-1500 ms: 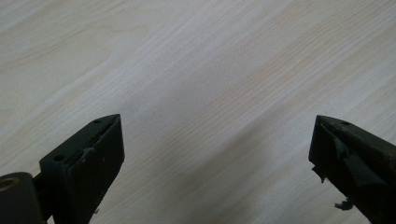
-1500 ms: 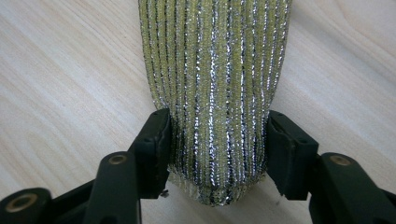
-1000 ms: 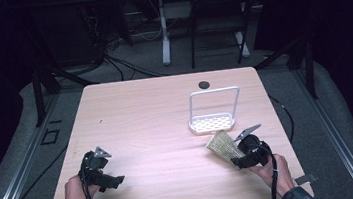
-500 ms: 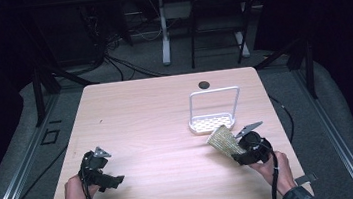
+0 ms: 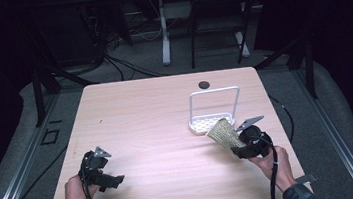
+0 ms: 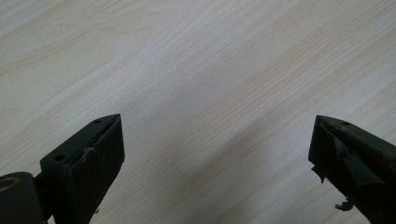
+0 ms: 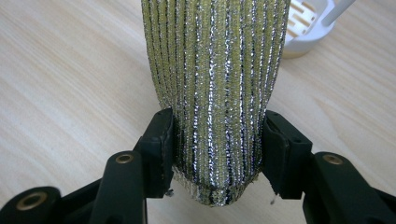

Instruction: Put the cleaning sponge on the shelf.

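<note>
Left hand (image 5: 77, 194): at the near-left corner of a light wooden table (image 5: 141, 118), a person's hand grips a black tool close above the bare tabletop.
Left gripper (image 5: 103, 175): its jaws stand spread wide apart with nothing between them; the left gripper view looks down between the two black tips onto plain wood grain.
Table centre: bare pale wood; a small dark round mark (image 5: 204, 84) sits near the far edge.
White rack (image 5: 214, 106): a small white holder with a slotted base and a tall wire loop stands on the right half of the table, just beyond the right gripper.
Sponge (image 5: 223, 133): a ribbed scouring sponge of yellow-green and silver threads, pinched at its near end and pointing toward the rack, its far tip just beside the rack's base.
Right gripper (image 5: 244, 148): jaws pressed on either side of the sponge's narrow end, as the right gripper view shows.
Right hand (image 5: 276, 164): at the near-right edge, holding the gripper, with a black cable (image 5: 274, 179) trailing back toward the person.
</note>
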Demonstrator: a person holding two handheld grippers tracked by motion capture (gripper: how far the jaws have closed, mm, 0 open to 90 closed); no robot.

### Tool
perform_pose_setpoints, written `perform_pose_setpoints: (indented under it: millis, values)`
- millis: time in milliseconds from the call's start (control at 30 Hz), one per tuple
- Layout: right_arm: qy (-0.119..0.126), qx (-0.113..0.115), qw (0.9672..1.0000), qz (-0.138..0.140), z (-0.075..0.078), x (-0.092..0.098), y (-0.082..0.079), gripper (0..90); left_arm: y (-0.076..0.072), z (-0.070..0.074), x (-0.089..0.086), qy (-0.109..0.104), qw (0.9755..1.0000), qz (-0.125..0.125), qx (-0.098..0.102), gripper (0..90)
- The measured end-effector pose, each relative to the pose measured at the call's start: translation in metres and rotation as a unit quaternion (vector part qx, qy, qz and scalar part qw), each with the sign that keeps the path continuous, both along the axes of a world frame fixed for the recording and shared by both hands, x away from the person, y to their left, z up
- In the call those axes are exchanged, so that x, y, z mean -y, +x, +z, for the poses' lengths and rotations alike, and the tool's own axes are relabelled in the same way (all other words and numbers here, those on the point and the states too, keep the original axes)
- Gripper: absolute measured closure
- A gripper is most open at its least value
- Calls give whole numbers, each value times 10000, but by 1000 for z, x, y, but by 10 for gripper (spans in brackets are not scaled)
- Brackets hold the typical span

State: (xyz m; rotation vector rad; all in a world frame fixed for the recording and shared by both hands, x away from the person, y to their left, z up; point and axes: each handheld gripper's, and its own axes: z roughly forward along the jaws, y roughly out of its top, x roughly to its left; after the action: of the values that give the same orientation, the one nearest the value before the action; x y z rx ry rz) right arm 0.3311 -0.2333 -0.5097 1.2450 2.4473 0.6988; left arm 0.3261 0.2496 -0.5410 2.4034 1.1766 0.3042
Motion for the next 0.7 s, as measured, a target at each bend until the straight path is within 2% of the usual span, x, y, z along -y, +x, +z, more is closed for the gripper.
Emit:
perform_pose_setpoints:
  millis: [700]
  values:
    - [-3, 250, 9997, -25, 11, -10, 19, 493, 0, 0, 0, 18, 10000, 9, 15, 38]
